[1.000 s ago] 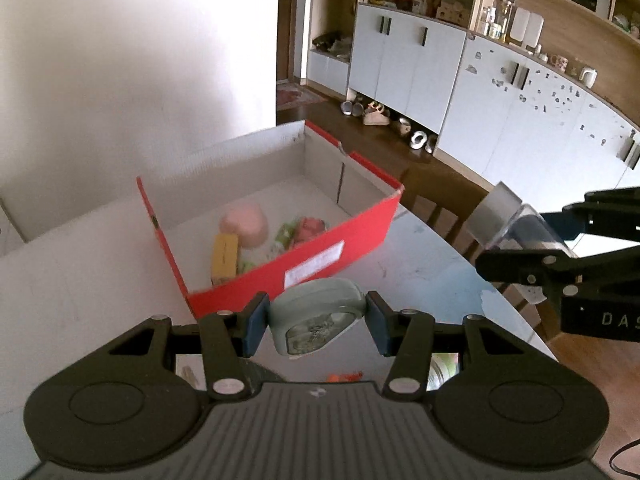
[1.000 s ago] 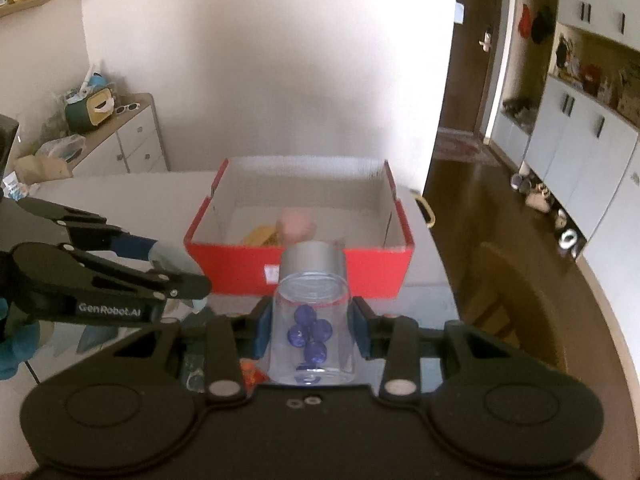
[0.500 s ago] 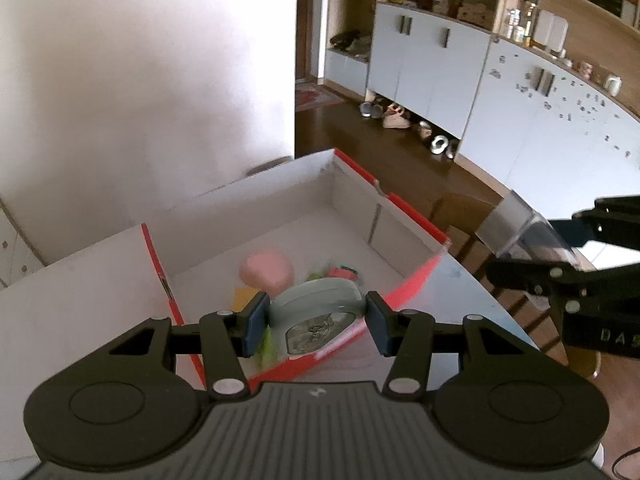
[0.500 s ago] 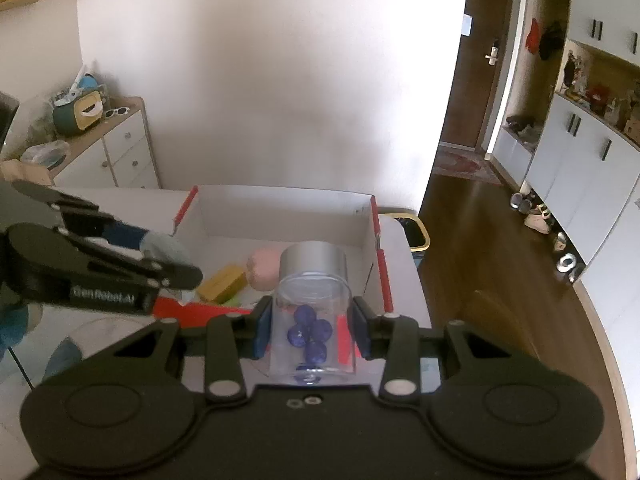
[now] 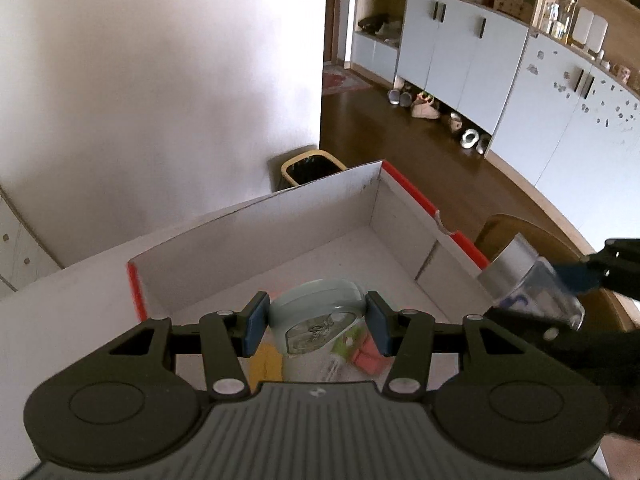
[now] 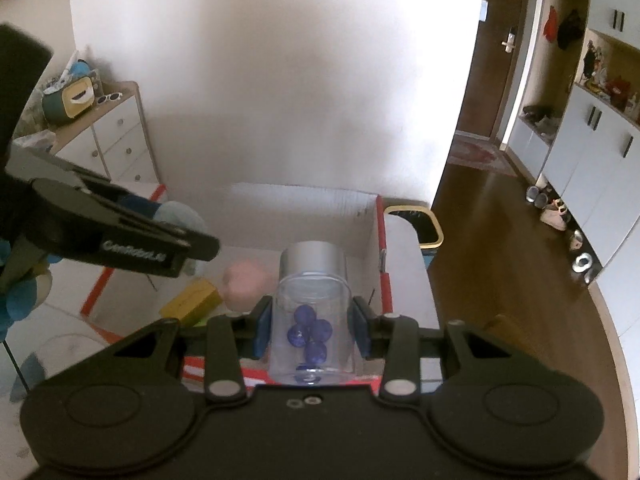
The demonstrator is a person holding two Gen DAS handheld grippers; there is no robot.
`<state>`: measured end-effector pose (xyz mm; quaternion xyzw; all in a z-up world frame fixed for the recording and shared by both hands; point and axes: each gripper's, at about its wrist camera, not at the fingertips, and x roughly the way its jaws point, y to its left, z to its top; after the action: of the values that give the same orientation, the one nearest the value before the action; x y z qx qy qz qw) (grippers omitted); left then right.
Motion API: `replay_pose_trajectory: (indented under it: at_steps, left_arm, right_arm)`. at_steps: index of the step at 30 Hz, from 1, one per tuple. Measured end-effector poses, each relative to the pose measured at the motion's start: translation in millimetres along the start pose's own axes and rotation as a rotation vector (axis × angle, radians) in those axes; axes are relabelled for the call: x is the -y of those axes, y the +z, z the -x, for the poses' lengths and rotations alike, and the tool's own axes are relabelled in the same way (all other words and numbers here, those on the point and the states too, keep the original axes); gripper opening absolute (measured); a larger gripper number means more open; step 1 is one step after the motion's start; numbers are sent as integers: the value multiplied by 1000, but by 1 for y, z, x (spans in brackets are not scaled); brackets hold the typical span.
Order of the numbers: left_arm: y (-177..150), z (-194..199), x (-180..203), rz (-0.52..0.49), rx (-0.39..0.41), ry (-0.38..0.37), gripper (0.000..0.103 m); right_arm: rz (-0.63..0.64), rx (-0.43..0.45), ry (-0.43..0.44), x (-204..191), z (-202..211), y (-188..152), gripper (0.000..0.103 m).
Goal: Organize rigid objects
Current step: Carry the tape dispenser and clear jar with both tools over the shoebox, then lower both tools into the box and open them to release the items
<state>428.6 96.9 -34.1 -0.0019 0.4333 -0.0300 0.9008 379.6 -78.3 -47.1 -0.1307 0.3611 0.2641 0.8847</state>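
Note:
My left gripper is shut on a pale green alarm clock and holds it above the open red cardboard box. My right gripper is shut on a clear jar with a silver lid and several blue marbles, held over the box's right side. The jar also shows in the left wrist view. In the box lie a pink ball, a yellow block and a pink piece.
The box stands on a white table near a white wall. A yellow-rimmed bin stands on the floor behind the table. A wooden chair is at the right. White drawers stand at the left.
Both grippers have moved forward and up from in front of the box to over it, each still holding its object.

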Motion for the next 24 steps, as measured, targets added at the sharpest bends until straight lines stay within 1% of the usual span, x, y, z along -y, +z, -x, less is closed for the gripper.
replay_pose_trajectory:
  at_steps: [7, 14, 19, 22, 24]
  left_arm:
    - [18, -36, 2, 16, -28, 7, 51]
    - [28, -67, 4, 17, -57, 5, 51]
    - [31, -83, 1, 53, -63, -4, 51]
    - [32, -87, 0, 64, -41, -12, 51]
    - [32, -90, -3, 86, -36, -31, 51]
  right_arm:
    - [8, -43, 9, 4, -37, -1, 39]
    - [26, -83, 11, 2, -67, -2, 39]
    - [39, -99, 13, -2, -79, -4, 39]
    - [50, -109, 10, -5, -83, -6, 40]
    - [57, -114, 10, -8, -86, -7, 40]
